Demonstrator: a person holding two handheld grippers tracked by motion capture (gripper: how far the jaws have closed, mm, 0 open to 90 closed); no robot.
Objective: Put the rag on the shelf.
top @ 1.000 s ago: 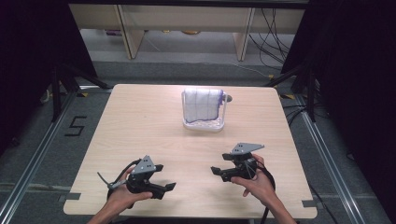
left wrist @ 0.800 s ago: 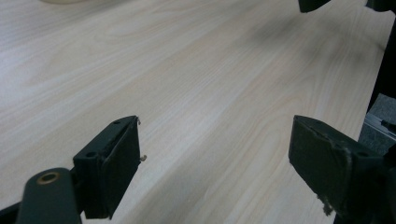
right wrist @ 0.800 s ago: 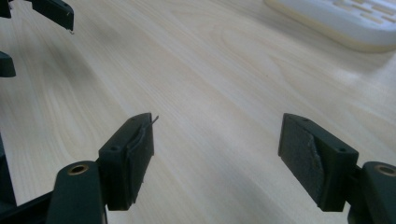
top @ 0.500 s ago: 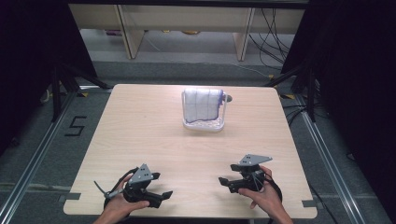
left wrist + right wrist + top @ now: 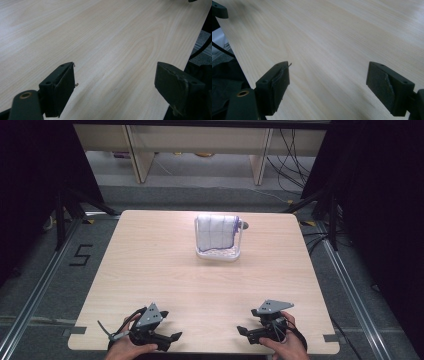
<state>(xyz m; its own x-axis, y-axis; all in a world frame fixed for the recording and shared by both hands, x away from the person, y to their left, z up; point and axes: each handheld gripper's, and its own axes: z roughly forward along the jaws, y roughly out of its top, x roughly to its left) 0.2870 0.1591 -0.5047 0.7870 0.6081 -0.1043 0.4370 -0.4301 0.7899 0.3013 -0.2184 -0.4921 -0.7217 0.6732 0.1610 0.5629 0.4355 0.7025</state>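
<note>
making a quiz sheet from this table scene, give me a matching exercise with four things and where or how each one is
Things:
1. left hand-held gripper
2. right hand-held gripper
3. checked cloth
4. clear rack

Place or state:
a. draped over the top of a stand
b. far middle of the table, carrying something soft
c. near edge at the left of the high view, jaws open and empty
d. near edge at the right of the high view, jaws open and empty

Pairs: 1-c, 2-d, 3-a, 4-b
</note>
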